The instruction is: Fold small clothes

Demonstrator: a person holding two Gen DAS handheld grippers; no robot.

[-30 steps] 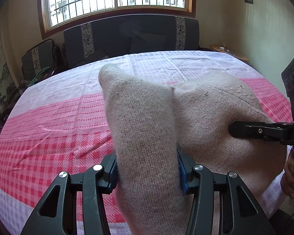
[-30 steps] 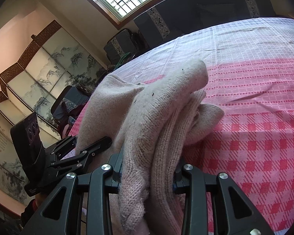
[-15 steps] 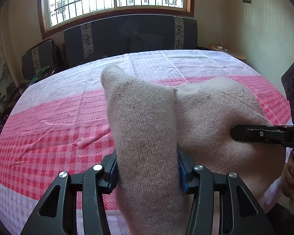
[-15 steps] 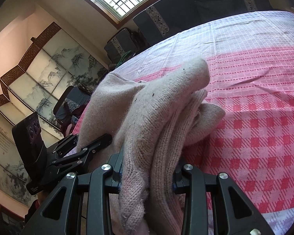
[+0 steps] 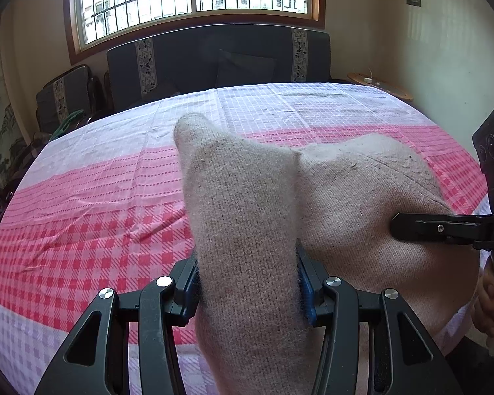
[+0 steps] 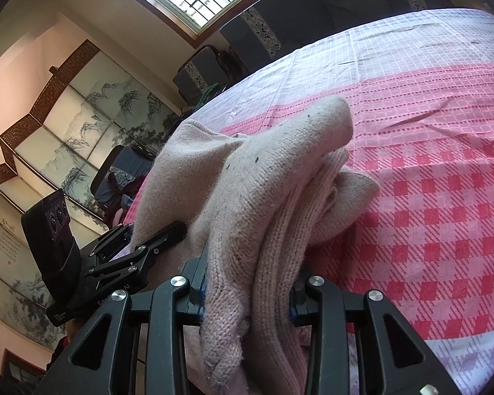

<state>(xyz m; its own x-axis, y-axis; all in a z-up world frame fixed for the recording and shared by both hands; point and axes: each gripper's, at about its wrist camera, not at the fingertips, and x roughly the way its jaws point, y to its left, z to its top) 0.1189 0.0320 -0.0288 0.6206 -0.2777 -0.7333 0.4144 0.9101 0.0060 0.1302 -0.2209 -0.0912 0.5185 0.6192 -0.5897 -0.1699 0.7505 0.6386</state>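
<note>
You've got the beige knit garment (image 5: 253, 217) bunched and clamped in both the left gripper (image 5: 247, 283) and right gripper (image 6: 247, 283) above the table (image 5: 82, 204); no neat fold yet.

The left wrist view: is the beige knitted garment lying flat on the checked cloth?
No, the beige knitted garment is bunched upward between the left gripper pads.

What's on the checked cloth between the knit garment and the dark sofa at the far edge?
Nothing: in the left wrist view the checked cloth lies bare from the knit garment to the dark sofa.
</note>
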